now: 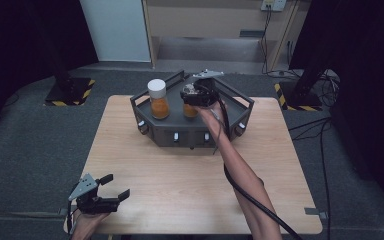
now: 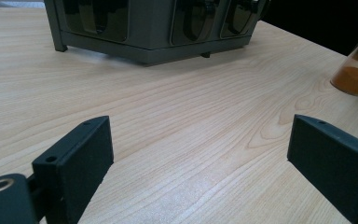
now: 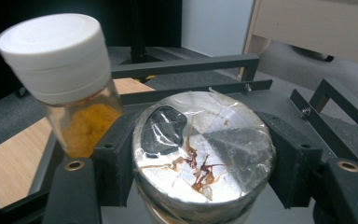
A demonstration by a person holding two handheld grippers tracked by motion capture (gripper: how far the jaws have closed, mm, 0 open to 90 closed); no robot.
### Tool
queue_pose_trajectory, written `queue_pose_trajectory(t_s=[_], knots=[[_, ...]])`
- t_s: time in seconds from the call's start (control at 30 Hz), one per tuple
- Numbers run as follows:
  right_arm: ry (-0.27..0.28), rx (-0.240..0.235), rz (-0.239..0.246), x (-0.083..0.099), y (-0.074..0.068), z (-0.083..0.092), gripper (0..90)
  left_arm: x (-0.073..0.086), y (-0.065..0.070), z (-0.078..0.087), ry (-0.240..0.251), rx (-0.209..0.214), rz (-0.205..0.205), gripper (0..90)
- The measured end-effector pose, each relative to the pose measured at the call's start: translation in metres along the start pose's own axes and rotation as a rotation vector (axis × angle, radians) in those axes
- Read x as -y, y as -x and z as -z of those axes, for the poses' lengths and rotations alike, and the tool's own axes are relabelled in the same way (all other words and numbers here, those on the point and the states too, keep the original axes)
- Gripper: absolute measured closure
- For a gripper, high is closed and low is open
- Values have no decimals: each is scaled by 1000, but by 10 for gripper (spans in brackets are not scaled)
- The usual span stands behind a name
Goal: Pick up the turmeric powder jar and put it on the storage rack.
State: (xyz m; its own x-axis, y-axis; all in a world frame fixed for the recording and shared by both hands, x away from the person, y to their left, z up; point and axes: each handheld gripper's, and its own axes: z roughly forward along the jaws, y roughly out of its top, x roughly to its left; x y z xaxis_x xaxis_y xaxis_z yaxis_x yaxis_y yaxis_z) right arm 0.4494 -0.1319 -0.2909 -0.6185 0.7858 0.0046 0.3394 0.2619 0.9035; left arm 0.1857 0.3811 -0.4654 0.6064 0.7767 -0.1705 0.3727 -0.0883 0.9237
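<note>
Left gripper (image 1: pixel 114 192), lower left of the high view: jaws apart, nothing between them, over bare table (image 1: pixel 180 185). Right gripper (image 1: pixel 196 96), upper centre: clamped on foil-sealed jar (image 3: pixel 204 149), low over grey rack (image 1: pixel 240 117), close beside white-capped spice jar (image 1: pixel 159 99). Risk: held jar may knock that neighbour over, or slip, the pads gripping only near its top.

tongs (image 3: pixel 200 158): clamped on foil-topped jar (image 3: pixel 204 144) | white-capped jar (image 3: pixel 67 79): just beside, orange powder | rack (image 3: pixel 186 65): behind
</note>
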Motion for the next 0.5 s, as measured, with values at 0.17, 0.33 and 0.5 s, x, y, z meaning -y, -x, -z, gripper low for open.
queue_pose_trajectory(t_s=[0.17,0.33,0.5], knots=[[-6,4,-9,5,1,-5,344,0,0,0,-1,2,0,58],[-7,3,-15,8,2,-8,344,0,-1,0,1,2,1,58],[-11,3,-20,10,3,-11,344,0,0,0,1,2,0,58]])
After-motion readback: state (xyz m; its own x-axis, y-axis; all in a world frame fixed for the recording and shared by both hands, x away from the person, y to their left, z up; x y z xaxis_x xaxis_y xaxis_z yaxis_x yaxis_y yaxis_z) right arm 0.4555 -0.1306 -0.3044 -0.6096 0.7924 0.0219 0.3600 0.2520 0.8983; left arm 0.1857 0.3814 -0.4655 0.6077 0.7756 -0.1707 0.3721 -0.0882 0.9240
